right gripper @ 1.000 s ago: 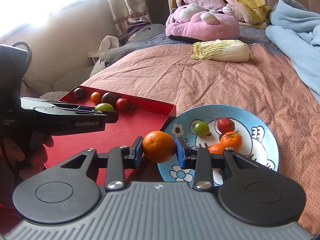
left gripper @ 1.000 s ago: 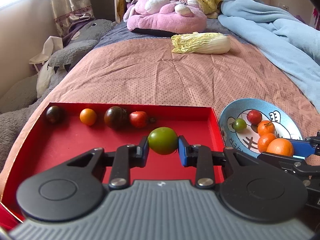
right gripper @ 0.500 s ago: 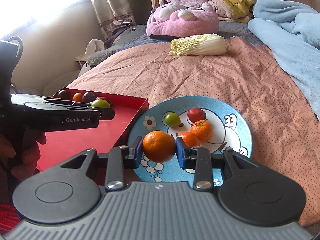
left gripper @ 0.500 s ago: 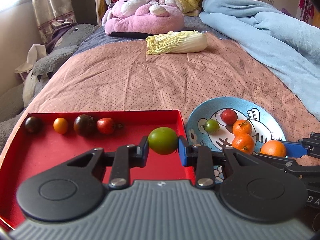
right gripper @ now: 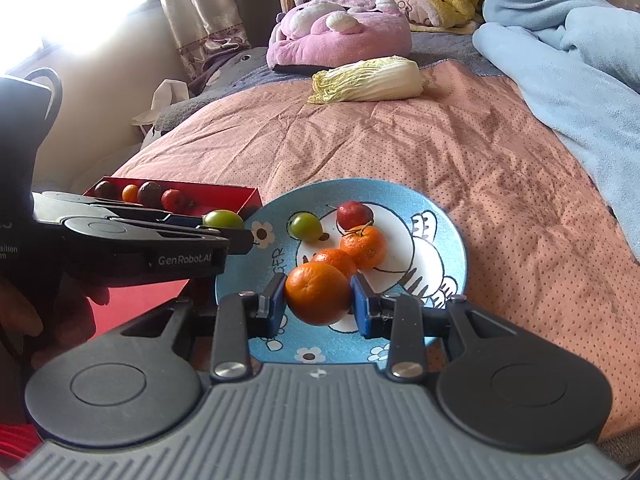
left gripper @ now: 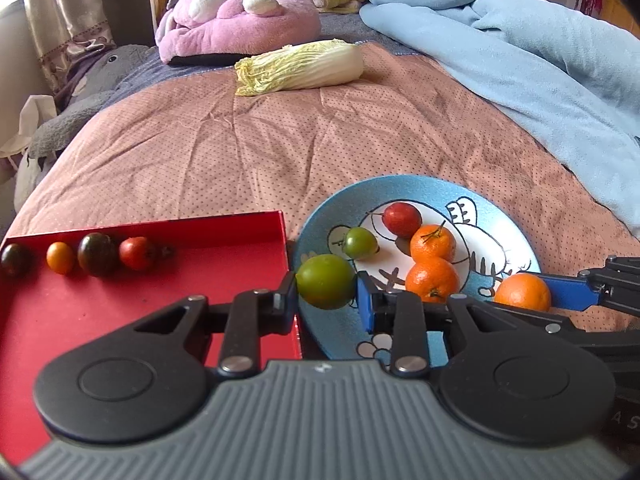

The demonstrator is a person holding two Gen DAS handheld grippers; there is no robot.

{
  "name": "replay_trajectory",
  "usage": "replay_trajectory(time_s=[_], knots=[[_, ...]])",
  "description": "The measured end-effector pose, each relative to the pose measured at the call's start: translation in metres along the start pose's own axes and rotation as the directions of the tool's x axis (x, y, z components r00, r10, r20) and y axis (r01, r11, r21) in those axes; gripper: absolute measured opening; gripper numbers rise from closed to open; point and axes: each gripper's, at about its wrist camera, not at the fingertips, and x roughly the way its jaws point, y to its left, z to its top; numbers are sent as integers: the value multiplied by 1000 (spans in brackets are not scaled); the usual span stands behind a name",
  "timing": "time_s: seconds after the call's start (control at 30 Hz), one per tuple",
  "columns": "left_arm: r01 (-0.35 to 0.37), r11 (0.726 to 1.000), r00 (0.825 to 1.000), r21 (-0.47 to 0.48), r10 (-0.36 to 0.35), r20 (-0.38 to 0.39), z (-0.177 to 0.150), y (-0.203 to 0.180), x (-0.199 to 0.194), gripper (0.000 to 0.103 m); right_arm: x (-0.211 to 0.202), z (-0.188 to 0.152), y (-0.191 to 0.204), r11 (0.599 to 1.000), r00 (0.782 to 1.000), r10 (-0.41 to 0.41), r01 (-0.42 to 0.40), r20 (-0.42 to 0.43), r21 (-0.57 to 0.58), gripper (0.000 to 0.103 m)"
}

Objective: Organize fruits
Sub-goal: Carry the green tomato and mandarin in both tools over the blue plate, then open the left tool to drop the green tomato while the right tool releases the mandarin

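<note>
My left gripper (left gripper: 326, 286) is shut on a green tomato (left gripper: 325, 280), held over the left rim of the blue cartoon plate (left gripper: 500, 216). My right gripper (right gripper: 319, 300) is shut on an orange mandarin (right gripper: 318, 293), held above the plate (right gripper: 448, 216). On the plate lie a small green tomato (left gripper: 360, 243), a red fruit (left gripper: 401, 219) and two mandarins (left gripper: 432, 242). The red tray (left gripper: 120, 320) to the left holds a row of small tomatoes: dark, orange, dark and red (left gripper: 137, 253). In the left wrist view the right gripper's mandarin (left gripper: 522, 292) shows at right.
A napa cabbage (left gripper: 300, 66) lies further back on the pink bedspread (left gripper: 280, 144). A light blue blanket (left gripper: 540, 60) is heaped on the right, pink and yellow plush toys (left gripper: 236, 20) at the head. A person's hand (right gripper: 24, 320) holds the left gripper.
Both grippers moved to the right, still holding their fruits. The green tomato went from over the red tray to the plate's left rim; the mandarin now hangs over the plate's middle.
</note>
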Motion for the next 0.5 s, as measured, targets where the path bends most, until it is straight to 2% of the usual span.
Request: replay_trajectory(time_s=[0.5], knots=[[29, 999, 1000, 29, -28, -14, -1, -12, 3, 36, -1, -3, -5, 1000, 1000, -9, 9, -4, 7, 40]])
